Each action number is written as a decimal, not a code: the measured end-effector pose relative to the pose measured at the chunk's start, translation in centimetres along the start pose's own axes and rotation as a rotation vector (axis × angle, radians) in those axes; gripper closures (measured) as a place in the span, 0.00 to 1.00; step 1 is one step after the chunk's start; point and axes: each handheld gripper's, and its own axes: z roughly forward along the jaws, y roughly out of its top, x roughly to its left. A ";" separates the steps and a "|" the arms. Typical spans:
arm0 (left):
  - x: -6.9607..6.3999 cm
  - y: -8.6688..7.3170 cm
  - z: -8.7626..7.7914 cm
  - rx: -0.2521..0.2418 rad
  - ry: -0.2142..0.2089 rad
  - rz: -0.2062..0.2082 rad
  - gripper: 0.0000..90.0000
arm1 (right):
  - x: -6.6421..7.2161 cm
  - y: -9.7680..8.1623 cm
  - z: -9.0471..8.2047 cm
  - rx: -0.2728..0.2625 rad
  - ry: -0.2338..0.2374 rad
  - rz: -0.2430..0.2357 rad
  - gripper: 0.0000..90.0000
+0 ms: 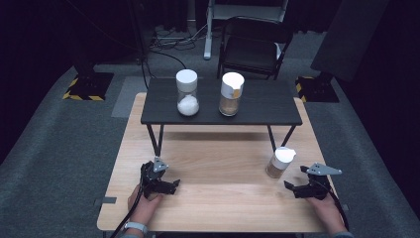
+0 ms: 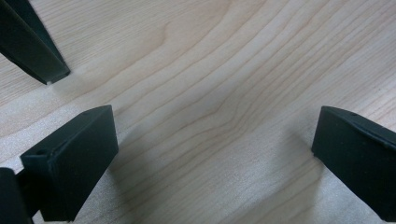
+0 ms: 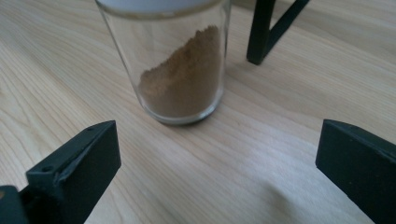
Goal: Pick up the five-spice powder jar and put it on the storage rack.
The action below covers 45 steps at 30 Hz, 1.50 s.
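A small glass jar point(image 1: 280, 163) with a white lid and brown powder stands on the wooden table point(image 1: 223, 203) at the right. The right gripper view has this jar point(image 3: 183, 74) close ahead, beyond the jaws and not between them. My right gripper point(image 1: 295, 178) sits just right of the jar, open point(image 3: 217, 140). My left gripper point(image 1: 173, 186) rests low over the table at the front left. Its jaws are wide apart over bare wood point(image 2: 212, 135), so it is open.
A low black shelf point(image 1: 262, 106) stands across the back of the table. It carries a jar of white powder point(image 1: 187, 93) and a jar of brown powder point(image 1: 231, 94). Shelf legs point(image 3: 259, 32) point(image 2: 35, 49) rise near each gripper. A black chair point(image 1: 252, 47) stands behind.
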 end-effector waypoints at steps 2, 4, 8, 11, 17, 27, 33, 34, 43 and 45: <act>0.0 0.0 0.0 0.000 0.000 0.000 0.00 | 0.1 0.2 0.2 -0.010 0.005 -0.001 0.00; 0.0 0.0 0.0 0.000 0.000 0.000 0.00 | 0.2 0.3 0.3 -0.022 0.007 -0.006 0.00; 0.0 0.0 0.0 0.000 0.000 0.000 0.00 | 0.3 0.8 0.5 -0.037 0.015 -0.017 0.00; 0.0 0.0 0.0 0.000 0.001 0.000 0.00 | 0.3 1.0 0.9 -0.046 0.020 -0.018 0.00; 0.0 0.0 0.0 -0.001 0.001 -0.001 0.00 | 0.4 1.3 1.5 -0.058 0.029 -0.020 0.01; 0.0 0.0 0.0 -0.001 0.001 -0.001 0.00 | 0.7 1.9 2.1 -0.061 0.026 -0.037 0.12; 0.0 0.0 0.0 -0.001 0.002 -0.001 0.00 | 1.2 2.2 2.7 -0.059 0.004 -0.055 0.15; 0.0 0.0 0.0 0.000 0.002 -0.001 0.00 | 1.3 2.3 2.7 -0.058 0.001 -0.056 0.16; 0.0 0.0 0.0 -0.001 0.002 -0.001 0.00 | 1.3 2.3 3.7 -0.072 0.006 -0.051 0.20; 0.0 0.0 0.0 0.000 0.002 -0.001 0.00 | 1.3 2.3 3.8 -0.077 0.008 -0.054 0.25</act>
